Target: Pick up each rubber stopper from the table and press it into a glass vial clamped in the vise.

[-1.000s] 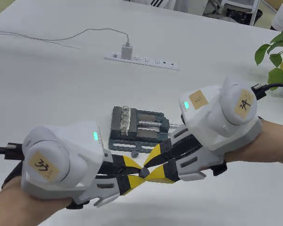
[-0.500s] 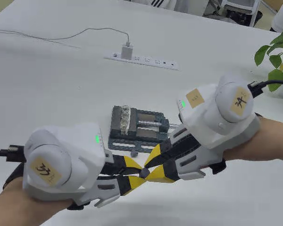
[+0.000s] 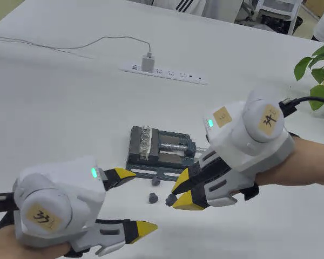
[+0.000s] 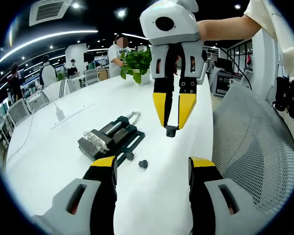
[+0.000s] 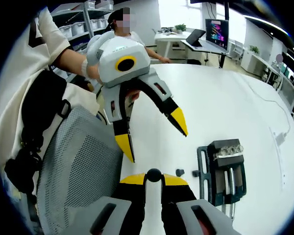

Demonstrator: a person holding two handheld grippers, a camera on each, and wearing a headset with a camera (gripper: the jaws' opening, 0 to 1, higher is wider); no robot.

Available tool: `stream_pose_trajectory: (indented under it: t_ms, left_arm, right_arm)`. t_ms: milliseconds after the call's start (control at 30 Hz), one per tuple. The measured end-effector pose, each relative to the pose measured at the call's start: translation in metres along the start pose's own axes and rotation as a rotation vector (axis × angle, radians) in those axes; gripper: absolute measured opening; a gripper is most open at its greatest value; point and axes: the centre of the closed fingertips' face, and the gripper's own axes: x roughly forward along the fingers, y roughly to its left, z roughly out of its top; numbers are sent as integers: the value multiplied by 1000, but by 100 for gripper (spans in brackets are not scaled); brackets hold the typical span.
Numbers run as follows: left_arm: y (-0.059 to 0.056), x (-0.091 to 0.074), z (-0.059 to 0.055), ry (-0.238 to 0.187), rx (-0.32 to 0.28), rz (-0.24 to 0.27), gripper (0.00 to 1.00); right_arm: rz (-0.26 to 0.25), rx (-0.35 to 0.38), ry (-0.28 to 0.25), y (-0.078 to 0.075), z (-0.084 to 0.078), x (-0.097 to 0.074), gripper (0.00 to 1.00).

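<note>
Head view. Right gripper [image 3: 173,197] clenched on one dark rubber stopper [image 3: 168,200], pinched at the very tips, probably to leave the plug end free for pressing. Held just above the tabletop [image 3: 70,108], near the front of the vise [image 3: 161,154]. Left gripper [image 3: 132,202] released, jaws spread wide, nothing in them, set off to the side (likely kept clear, ready for the next pick). Two loose stoppers [image 3: 153,198] lying on the tabletop between the grippers and the vise. Glass vials [image 3: 146,137] upright in a row, clamped at one end of the vise — fixed there, presumably, so that one gripper alone can push down.

Left gripper view. Own jaws apart, nothing between. Right gripper ahead, tips down, stopper nipped at their ends. Vise beyond, to the left; one loose stopper on the tabletop near it.

Right gripper view. Own jaws shut around the round stopper. Left gripper opposite, jaws splayed. Vise to the right, vial mouths up; whether any already plugged — cannot tell. Judged next: carry over a vial mouth, press straight down.
</note>
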Motion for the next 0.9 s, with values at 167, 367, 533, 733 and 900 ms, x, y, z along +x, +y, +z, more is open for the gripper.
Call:
stream_pose_trajectory:
  t_ms: [167,367,533,733,900]
  left_arm:
    - [22,-11,-9,-26,-80,109,85]
    - [39,-22,-17,-48,-147,181,99]
    - [39,-26,-24,-20,-134,184,99]
    - [32,-27,-29,7,-120,166,99]
    - [30,-25,-27,4,-117,160,99]
  right_arm:
    - [6,9,15,-3,-5,3,7]
    - [8,15,25,-8,-8,3,7]
    - [-1,22,36,-22,-12,-4,7]
    - [-17,8,66,-46,-10,-10,7]
    - [-25,-17,99,-68,-4,-13,7]
